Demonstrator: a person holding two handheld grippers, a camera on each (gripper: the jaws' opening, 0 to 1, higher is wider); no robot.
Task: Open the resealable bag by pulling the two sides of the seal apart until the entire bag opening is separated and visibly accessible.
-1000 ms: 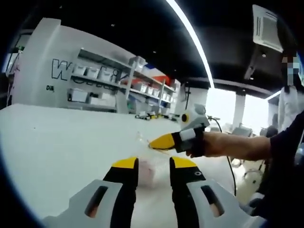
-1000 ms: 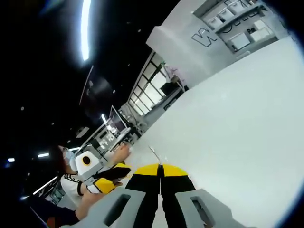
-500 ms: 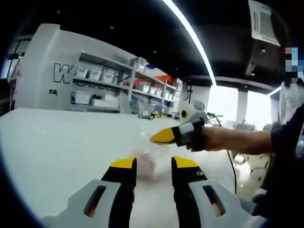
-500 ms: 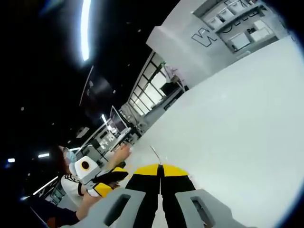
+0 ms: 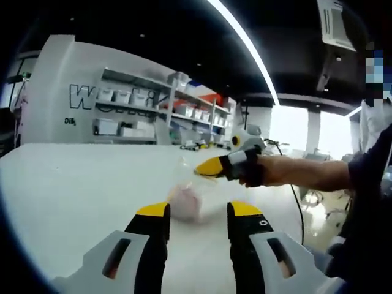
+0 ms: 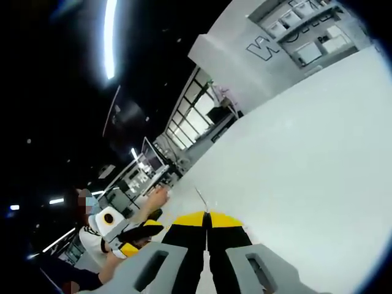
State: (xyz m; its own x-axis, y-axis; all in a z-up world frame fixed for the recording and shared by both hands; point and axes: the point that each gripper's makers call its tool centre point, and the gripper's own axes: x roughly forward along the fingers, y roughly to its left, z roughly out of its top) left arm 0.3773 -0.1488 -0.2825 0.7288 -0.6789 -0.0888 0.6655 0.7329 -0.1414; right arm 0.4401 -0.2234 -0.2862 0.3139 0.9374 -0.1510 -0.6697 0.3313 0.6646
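Observation:
A clear resealable bag (image 5: 184,203) with pink contents rests on the white table (image 5: 73,184), just beyond my left gripper (image 5: 199,211). That gripper is open, its yellow-tipped jaws apart with nothing between them. From the right, my right gripper (image 5: 211,166), held by a hand (image 5: 269,171), pinches the bag's top edge and keeps it upright. In the right gripper view my right gripper (image 6: 206,218) is shut, and a thin clear strip of the bag (image 6: 199,197) sticks out of its tips. The left gripper (image 6: 131,237) sits low on the left there.
The white table (image 6: 306,153) runs wide on all sides. Shelving with white bins (image 5: 122,104) stands behind a pale wall at the back. A person in white (image 5: 373,122) stands at the far right, past the table's edge.
My left gripper has drawn back from the bag, which now lies beyond its tips instead of between them, and its jaws stand a little wider. The right gripper has kept its pinch.

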